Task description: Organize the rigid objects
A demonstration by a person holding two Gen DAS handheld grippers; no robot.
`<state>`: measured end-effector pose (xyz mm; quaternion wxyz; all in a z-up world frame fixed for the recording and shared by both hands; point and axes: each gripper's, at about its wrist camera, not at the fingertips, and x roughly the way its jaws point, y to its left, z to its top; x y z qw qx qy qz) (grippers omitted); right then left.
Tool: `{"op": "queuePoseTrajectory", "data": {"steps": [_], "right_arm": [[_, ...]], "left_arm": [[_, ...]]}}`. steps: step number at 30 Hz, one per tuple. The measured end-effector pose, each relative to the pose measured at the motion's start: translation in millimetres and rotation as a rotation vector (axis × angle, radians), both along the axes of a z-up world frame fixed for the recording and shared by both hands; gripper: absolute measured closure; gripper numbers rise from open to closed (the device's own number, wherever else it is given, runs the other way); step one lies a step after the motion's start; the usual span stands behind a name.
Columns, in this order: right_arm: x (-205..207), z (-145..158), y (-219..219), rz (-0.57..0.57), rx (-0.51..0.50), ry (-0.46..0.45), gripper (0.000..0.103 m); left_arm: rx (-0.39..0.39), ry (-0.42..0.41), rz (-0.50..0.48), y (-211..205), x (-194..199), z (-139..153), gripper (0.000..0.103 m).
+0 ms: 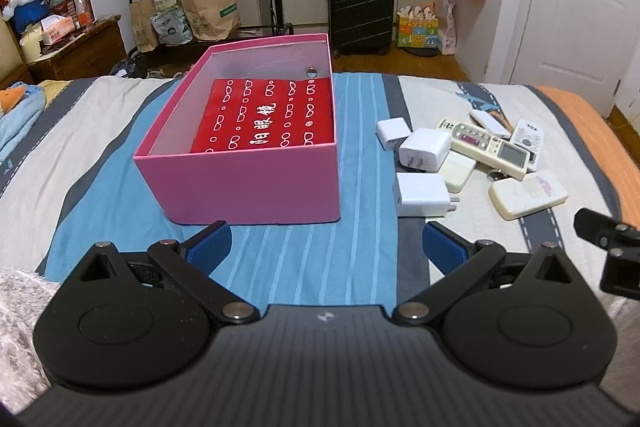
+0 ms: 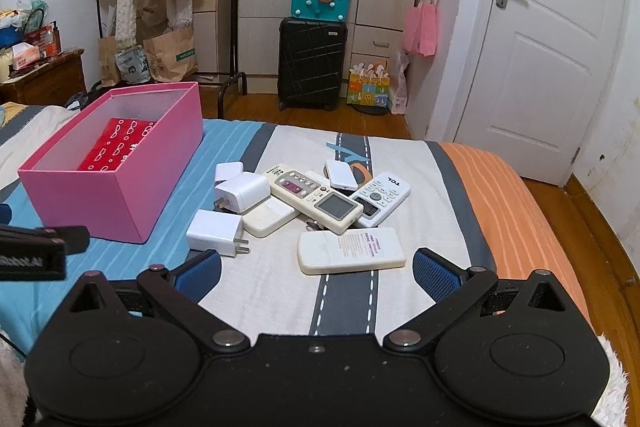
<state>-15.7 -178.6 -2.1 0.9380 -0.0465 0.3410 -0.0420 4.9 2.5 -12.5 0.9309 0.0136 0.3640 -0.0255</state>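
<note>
Above the striped bed (image 2: pixel 400 163), both tools — left tool (image 1: pixel 326 247), right tool (image 2: pixel 316 273) — hover level, fingers spread wide, gripping nothing.

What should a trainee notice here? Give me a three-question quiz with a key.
1. True or false: the pink box is empty.
2. How many white plug chargers lie beside the remote controls?
3. The right hand-held gripper is: A open, B shut on a remote, C shut on a charger.

Key: 1 false, a red patterned packet lies inside. 2 three; the nearest charger shows its prongs. 3 A.
</note>
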Motion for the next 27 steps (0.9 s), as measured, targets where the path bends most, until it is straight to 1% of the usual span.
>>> {"op": "queuePoseTrajectory", "data": {"steps": [3,5,9,11,13,14,15,17,18,20,21,22,24,27], "right_arm": [[-0.4,1.0,-0.3,0.002,0.003,0.002,0.0],[-1.4,2.7,-0.4,0.01,0.01,0.003,0.0],[-2.6,18.4,-6.2,0.069,0.091,-0.02,0.0],[-1.8,32.0,-10.6,0.117,0.136,-0.053,0.0],[0.0,45.5,-14.8,0.158,0.172,-0.106,0.0],[1.9,51.4,-16.5,0.171,0.188,-0.138,0.0],[5.4,56.6,-19.4,0.175,0.212,-0.17,0.0],[15.9,62.9,-23.3,0.191,0.24,-0.2,0.0],[22.3,64.6,-23.4,0.201,0.23,-0.205,0.0],[36.8,66.3,-20.8,0.21,0.175,-0.22,0.0],[44.9,66.2,-18.9,0.22,0.147,-0.224,0.0],[55.1,65.5,-17.4,0.241,0.129,-0.217,0.0],[77.6,64.0,-17.3,0.26,0.129,-0.171,0.0],[112.5,59.4,-16.4,0.27,0.166,-0.079,0.0]], "left_arm": [[0.0,0.005,-0.018,2.1,-1.4,5.7,0.0],[0.026,0.006,-0.028,2.4,-1.7,11.2,0.0],[0.073,-0.009,-0.051,10.3,0.5,30.1,0.001],[0.077,-0.025,-0.063,17.7,2.5,41.5,0.002],[0.071,-0.065,-0.101,28.9,3.7,53.7,0.003],[0.072,-0.073,-0.122,34.4,6.5,59.3,0.003],[0.077,-0.07,-0.135,39.6,11.3,64.7,0.003],[0.071,-0.053,-0.149,53.0,24.0,75.0,0.003],[0.055,-0.042,-0.157,60.0,31.3,79.1,0.003],[0.017,-0.009,-0.164,72.9,47.5,84.8,0.003],[0.011,0.008,-0.156,79.6,57.1,87.8,0.003],[0.016,0.017,-0.148,86.3,66.6,90.0,0.003],[0.026,0.04,-0.143,97.4,86.3,91.2,0.003],[-0.014,0.105,-0.13,118.3,122.2,85.1,0.003]]}}
